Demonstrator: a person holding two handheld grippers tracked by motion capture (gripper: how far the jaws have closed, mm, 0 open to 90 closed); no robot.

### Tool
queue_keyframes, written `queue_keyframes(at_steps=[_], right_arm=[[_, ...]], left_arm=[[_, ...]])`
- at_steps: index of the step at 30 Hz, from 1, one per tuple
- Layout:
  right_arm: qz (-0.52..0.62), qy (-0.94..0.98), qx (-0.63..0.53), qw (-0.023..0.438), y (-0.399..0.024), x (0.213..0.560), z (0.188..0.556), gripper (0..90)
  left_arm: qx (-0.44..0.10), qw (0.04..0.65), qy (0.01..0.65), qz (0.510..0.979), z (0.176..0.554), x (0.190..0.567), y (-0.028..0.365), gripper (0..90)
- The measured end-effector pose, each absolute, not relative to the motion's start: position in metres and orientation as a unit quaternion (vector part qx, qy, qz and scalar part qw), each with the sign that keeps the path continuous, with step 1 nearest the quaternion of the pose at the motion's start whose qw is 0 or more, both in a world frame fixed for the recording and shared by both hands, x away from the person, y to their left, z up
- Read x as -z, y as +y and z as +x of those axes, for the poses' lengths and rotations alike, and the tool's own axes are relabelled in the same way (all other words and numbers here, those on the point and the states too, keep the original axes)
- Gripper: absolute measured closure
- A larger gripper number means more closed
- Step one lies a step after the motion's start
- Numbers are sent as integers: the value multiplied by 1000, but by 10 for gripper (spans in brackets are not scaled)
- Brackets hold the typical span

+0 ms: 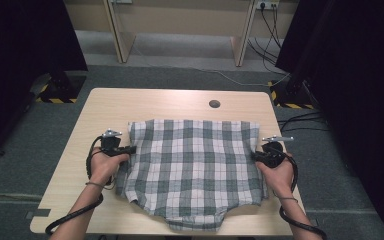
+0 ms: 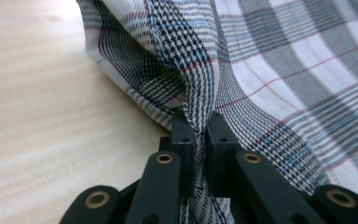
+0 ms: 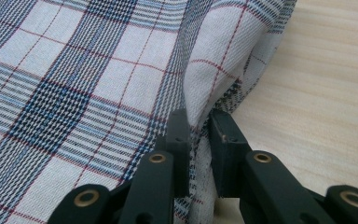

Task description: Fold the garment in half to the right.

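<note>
Light wooden surface (image 1: 130, 102), grey carpet around. Plaid shirt (image 1: 195, 165) lies spread at centre. Left tool (image 1: 128, 149) pinches its left edge; right tool (image 1: 256, 156) pinches its right edge.

Two forearms reach in from the near edge, the left gripper (image 1: 126, 149) and right gripper (image 1: 258, 156) pointing inward toward each other, each with jaws pinched together.

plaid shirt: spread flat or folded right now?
Mostly spread: the plaid shirt lies open across the table, with its side edges pinched into ridges by the left hand-held gripper and right hand-held gripper.
</note>
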State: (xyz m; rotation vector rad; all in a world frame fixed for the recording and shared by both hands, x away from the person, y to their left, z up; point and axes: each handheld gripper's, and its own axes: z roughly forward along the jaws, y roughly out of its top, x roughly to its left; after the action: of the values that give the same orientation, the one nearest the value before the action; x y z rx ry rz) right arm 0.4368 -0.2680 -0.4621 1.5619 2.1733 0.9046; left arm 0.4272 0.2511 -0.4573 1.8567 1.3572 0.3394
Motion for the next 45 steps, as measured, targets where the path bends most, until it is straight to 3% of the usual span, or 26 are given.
queue_keyframes(at_steps=[22,45], right_arm=[[551,752,-313,182,-231,464,466,800],[551,747,-325,181,-205,466,482,801]], left_arm=[[-153,438,526,713,454,375,242,833],[-187,448,517,705,461,346,229,834]])
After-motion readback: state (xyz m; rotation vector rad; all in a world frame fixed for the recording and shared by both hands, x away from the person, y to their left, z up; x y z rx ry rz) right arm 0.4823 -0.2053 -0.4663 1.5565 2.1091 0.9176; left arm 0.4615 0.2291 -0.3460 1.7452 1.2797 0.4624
